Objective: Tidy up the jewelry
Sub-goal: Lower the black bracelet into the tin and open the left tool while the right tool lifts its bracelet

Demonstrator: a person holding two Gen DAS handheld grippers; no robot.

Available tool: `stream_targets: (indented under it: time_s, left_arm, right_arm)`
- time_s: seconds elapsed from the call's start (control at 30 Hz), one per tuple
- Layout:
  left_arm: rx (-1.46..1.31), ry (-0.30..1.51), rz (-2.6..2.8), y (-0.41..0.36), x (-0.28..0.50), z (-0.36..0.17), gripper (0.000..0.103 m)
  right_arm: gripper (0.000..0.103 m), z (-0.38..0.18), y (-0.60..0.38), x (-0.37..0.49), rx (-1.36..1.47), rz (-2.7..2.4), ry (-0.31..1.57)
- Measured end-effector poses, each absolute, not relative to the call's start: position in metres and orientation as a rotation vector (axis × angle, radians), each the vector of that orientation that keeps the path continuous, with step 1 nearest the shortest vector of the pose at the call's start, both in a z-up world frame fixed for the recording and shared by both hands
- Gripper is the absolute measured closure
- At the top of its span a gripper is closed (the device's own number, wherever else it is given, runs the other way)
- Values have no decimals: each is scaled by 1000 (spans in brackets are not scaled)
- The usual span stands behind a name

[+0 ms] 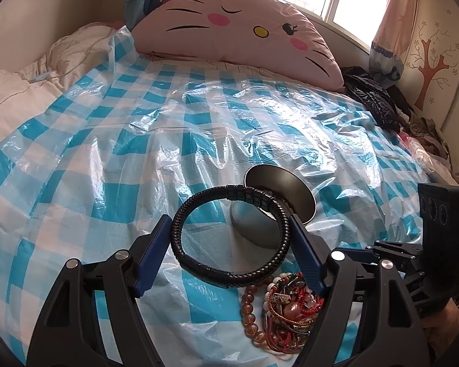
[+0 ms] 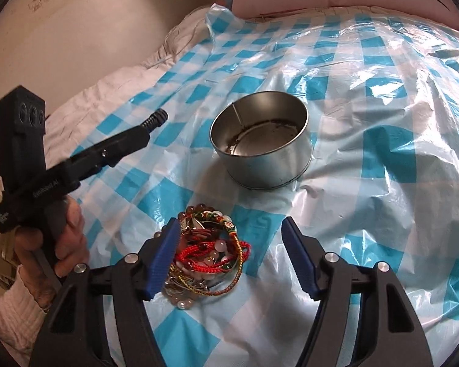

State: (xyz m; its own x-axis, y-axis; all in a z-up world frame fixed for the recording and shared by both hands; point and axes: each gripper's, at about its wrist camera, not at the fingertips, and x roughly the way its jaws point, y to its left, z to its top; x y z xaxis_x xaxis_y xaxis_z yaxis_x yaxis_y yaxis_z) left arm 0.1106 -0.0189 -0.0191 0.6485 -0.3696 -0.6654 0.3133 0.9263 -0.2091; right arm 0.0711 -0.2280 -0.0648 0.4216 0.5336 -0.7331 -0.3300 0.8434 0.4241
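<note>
Your left tongs (image 1: 231, 235) are clamped across the black braided leather bracelet (image 1: 232, 232), holding it above the bed just short of the round silver metal tin (image 2: 260, 140). Your right tongs (image 2: 231, 253) stand released with nothing between the pads, just beside the tangled heap of beaded and red-cord bracelets (image 2: 208, 253) on the blue-and-white checked plastic sheet (image 2: 382, 122). The step in hand looks like depositing the bracelet; next, carry it over the open tin and let go. The tin's dark lid (image 1: 280, 192) seems propped behind it, though the bracelet hides where they meet.
</note>
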Motion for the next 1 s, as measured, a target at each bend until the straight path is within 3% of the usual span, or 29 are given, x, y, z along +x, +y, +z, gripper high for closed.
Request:
stream_targets:
  time_s: [0.07,0.13,0.2,0.37,0.43,0.73,1.0]
  left_arm:
    - [-81,774,-389,-19,110,-19,31]
    - [-81,773,-387,-19,110,-19,31]
    - [-85,774,-386,-19,110,-19,31]
    - [-86,773,-385,-18,111,-20,31]
    - [-88,775,-386,-18,111,-20,31]
    - [-90,775,-385,-16,112,-20,31]
    - [-98,768,-380,-13,111,-18,31]
  right_arm:
    - [52,-74,-221,76,180,558,1038]
    - [80,-83,-216,76,163,571,1077]
    - [85,-79,-216,69,150,570,1057]
    - [88,-61,-225,59,215,569,987]
    - [98,-55,-226,59,240,577,972]
    - [99,-54,-215,58,202,598,973]
    - [99,-19,-242,51,426,637,832]
